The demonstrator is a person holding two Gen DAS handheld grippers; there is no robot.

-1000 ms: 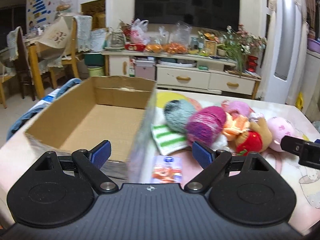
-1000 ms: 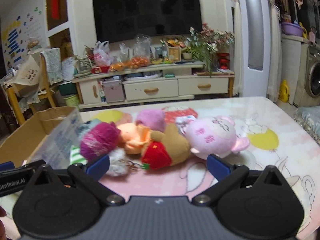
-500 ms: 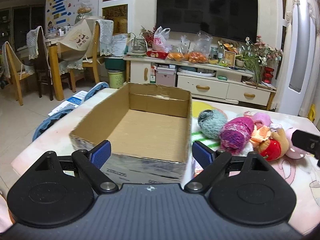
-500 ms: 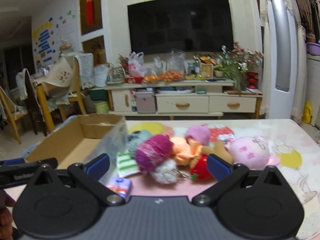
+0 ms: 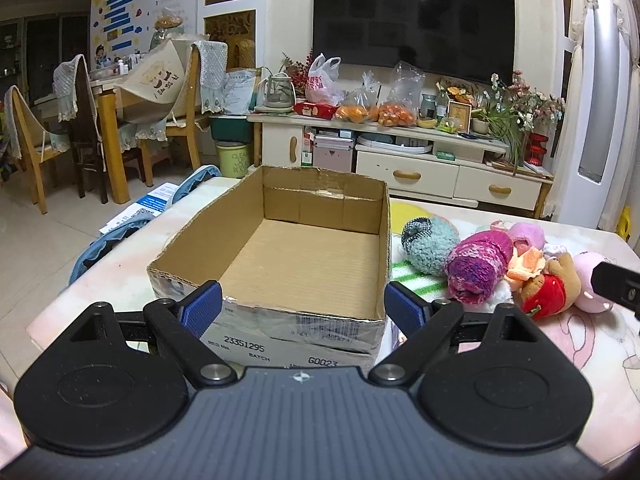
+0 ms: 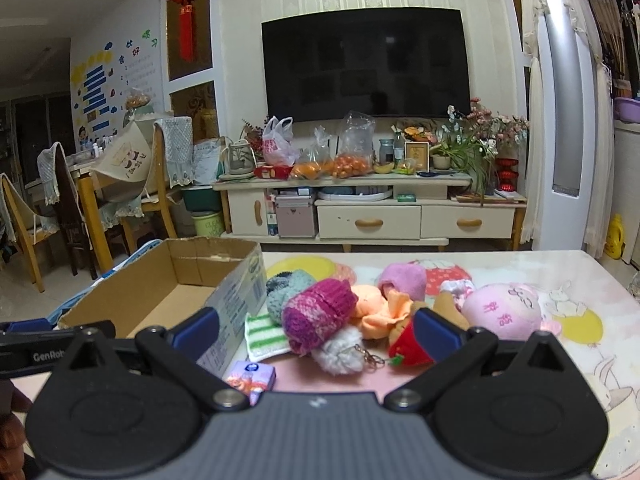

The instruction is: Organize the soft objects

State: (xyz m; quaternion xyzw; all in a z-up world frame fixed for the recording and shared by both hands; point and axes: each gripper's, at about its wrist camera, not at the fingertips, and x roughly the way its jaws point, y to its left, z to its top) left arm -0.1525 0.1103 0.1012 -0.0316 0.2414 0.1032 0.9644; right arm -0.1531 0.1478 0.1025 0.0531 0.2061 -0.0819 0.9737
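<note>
Both grippers, left (image 5: 302, 306) and right (image 6: 316, 330), spread wide, holding nothing.
Cardboard box (image 5: 280, 312) empty, table left; soft toys (image 6: 360, 312) piled just right of it, magenta knit (image 6: 318, 314) nearest.

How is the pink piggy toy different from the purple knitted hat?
The pink piggy toy is smooth, pale pink, with markings on its face; the purple knitted hat is ribbed, dark magenta yarn with a fluffy white pompom. The piggy toy lies at the pile's right end; the knitted hat lies nearer the cardboard box. Both are soft and rest on the table outside the box.
</note>
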